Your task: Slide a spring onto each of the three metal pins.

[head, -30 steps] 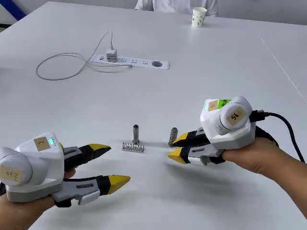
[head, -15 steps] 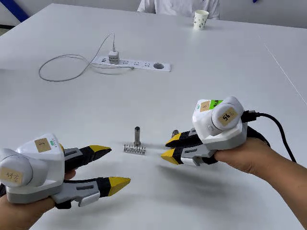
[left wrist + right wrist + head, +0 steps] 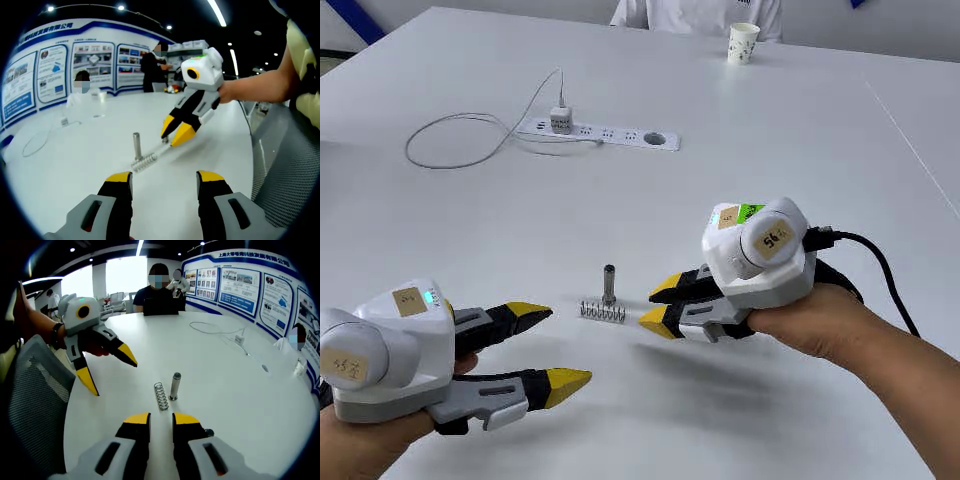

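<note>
Left claw [image 3: 567, 345], nearest the counter's [image 3: 720, 130] near edge, gapes wide and empty. Right claw [image 3: 650, 307], narrowly parted, grips nothing. Just beside its tips a spring [image 3: 602, 312] lies flat, with an upright pin [image 3: 609, 283] just behind.

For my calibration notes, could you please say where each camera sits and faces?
Head view: headset, looking down at the white table; both hands show.
Left gripper view: on the left hand-held gripper, own jaws below, facing the right hand-held gripper.
Right gripper view: the reverse.
Shared: upright grey metal pin, lying steel coil spring.
</note>
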### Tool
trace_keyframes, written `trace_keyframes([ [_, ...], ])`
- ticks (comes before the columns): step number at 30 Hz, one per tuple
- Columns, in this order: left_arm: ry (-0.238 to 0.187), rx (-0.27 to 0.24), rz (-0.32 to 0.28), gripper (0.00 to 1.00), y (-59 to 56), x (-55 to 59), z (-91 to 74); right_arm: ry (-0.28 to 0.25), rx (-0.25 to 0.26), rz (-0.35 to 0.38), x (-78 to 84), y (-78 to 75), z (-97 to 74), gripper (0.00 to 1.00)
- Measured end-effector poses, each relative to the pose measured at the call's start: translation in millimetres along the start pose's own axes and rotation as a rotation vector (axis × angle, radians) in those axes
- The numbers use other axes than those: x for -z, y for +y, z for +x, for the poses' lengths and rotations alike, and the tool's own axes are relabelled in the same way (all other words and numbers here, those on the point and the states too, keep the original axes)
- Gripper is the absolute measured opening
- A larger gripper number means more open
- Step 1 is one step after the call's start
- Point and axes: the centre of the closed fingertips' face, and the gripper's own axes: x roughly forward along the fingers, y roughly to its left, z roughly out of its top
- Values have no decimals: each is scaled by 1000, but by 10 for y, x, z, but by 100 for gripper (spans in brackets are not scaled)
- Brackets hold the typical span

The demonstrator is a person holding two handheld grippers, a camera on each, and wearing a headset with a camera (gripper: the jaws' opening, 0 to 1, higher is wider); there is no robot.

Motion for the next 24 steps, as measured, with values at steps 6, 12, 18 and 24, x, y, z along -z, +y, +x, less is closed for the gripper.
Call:
trace_keyframes([
  [6,-1,-3,-3,52,14,8,-11,-8,-3,1,-58,14,72,18],
  [12,0,-7,-4,52,33,10,-25,-10,-6,1,-88,13,139,18],
  [18,1,-9,-6,52,45,25,-30,4,-11,-4,-61,17,201,18],
  [24,2,-10,-6,52,58,27,-28,10,-7,-2,-50,-13,249,18],
])
